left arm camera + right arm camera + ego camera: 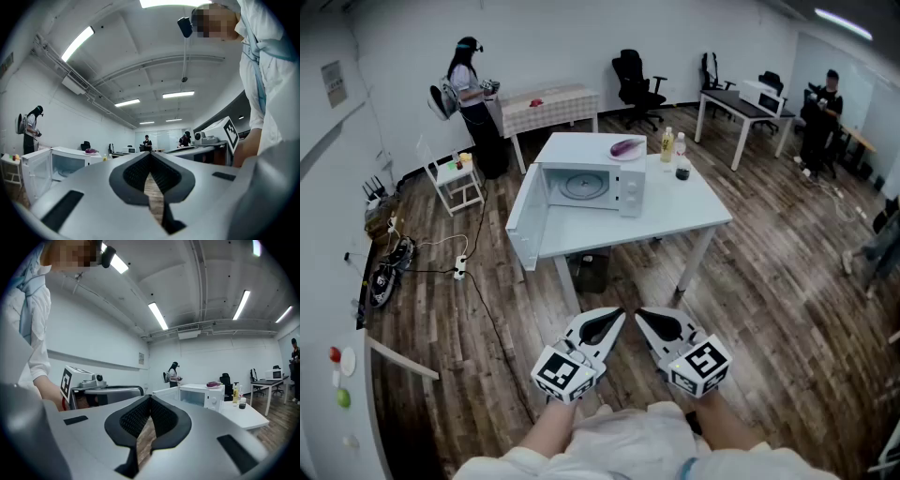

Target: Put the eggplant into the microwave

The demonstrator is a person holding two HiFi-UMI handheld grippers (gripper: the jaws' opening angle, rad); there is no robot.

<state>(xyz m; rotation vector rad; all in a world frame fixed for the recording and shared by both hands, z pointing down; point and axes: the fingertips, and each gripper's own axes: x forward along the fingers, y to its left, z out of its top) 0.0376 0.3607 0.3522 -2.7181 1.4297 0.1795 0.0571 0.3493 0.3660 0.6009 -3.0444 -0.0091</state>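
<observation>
We are standing well back from the white square-topped table (703,220), and the task is barely starting: nothing is being carried yet. The glossy purple eggplant (626,146) is lying on a small white plate (640,155) on top of the white box-shaped microwave (630,194), well apart from both claws. The microwave's white door (525,220) is hanging wide open toward the left, and the round glass turntable (579,185) inside is showing bare, so the opening step is looking done to us. We are holding the grey two-jaw left gripper (619,315) and the matching right gripper (643,316) near our body, side by side. Each is pressing its ribbed black pads (135,171) together at the tips with nothing between them — only the brown wood floor (153,197) is showing through the slit lower down. What is remaining, as we are judging it, is everything that matters — walking up, taking the eggplant off the plate and setting it inside.
</observation>
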